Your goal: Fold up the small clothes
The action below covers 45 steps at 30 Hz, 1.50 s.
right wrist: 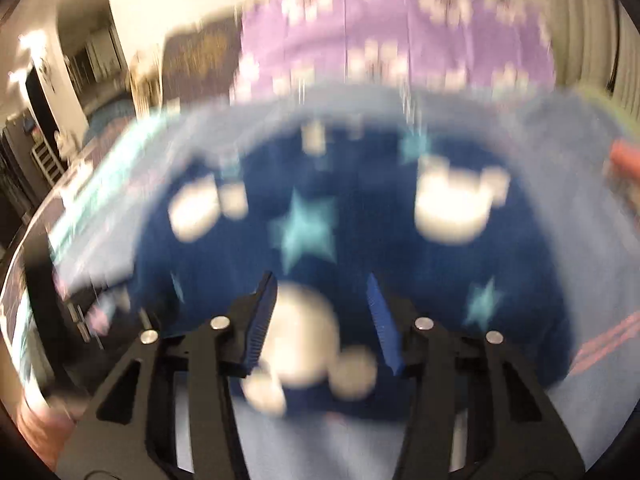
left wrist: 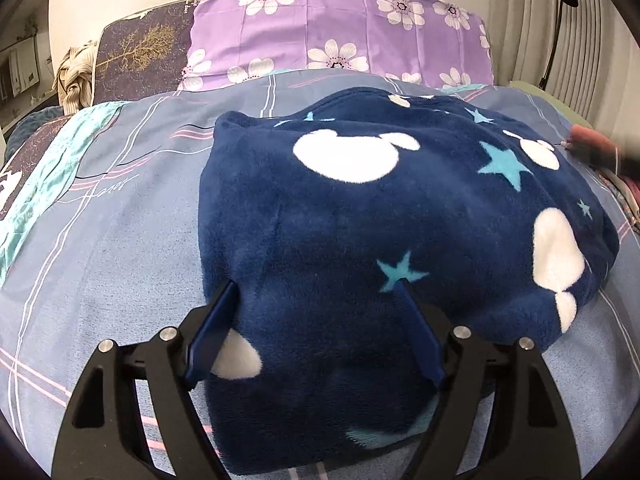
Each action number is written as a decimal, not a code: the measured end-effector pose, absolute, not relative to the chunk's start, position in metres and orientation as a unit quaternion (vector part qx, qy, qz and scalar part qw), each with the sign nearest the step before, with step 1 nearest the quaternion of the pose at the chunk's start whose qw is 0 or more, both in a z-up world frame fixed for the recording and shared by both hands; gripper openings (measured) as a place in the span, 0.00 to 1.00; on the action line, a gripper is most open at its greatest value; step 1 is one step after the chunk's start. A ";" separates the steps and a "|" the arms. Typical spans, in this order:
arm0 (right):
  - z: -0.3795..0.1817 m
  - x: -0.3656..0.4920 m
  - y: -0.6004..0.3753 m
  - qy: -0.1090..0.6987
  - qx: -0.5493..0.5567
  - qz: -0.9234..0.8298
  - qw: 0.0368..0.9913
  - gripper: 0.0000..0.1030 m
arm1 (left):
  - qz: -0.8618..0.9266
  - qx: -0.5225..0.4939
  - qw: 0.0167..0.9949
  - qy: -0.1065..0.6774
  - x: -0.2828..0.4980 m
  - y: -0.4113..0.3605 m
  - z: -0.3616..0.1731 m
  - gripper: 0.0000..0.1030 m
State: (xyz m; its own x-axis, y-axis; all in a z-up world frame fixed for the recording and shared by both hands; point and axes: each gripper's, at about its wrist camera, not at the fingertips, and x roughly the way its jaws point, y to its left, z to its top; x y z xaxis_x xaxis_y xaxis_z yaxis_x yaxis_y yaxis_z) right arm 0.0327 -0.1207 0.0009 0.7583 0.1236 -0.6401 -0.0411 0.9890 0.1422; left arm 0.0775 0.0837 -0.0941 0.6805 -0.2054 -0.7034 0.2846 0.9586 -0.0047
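A folded navy fleece garment (left wrist: 380,216) with white mouse-head shapes and light blue stars lies on the blue bedspread (left wrist: 120,248). My left gripper (left wrist: 316,288) is open, its blue fingers resting on the garment's near left part with nothing clamped between them. In the right wrist view the picture is motion-blurred; the same garment (right wrist: 352,232) lies below my right gripper (right wrist: 322,280), which is open and empty above its near edge.
A purple flowered pillow (left wrist: 340,28) and a dark pillow with a gold tree print (left wrist: 140,52) lie at the head of the bed. A striped cloth bundle (left wrist: 74,80) sits at far left. A pink-red object (left wrist: 592,148) lies at the bed's right edge.
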 end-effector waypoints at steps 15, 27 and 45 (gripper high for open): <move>-0.009 0.112 -0.124 0.390 0.080 0.012 0.917 0.49 | -0.143 0.039 0.915 0.374 0.077 0.085 -0.094 0.79; -0.094 0.229 -0.130 0.487 0.093 0.009 0.869 0.50 | -0.152 0.027 0.914 0.374 0.076 0.088 -0.096 0.80; -0.054 0.009 0.030 0.308 -0.263 0.288 0.868 0.69 | -0.093 -0.133 0.928 0.336 0.063 0.215 -0.063 0.80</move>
State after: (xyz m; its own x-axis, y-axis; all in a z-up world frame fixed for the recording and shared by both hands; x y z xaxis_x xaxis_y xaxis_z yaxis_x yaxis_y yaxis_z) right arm 0.0095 0.0296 -0.0536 0.6445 0.3376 -0.6860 -0.6618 0.6956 -0.2795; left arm 0.0633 0.2149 -0.0630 0.7561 -0.2629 -0.5993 0.0840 0.9472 -0.3095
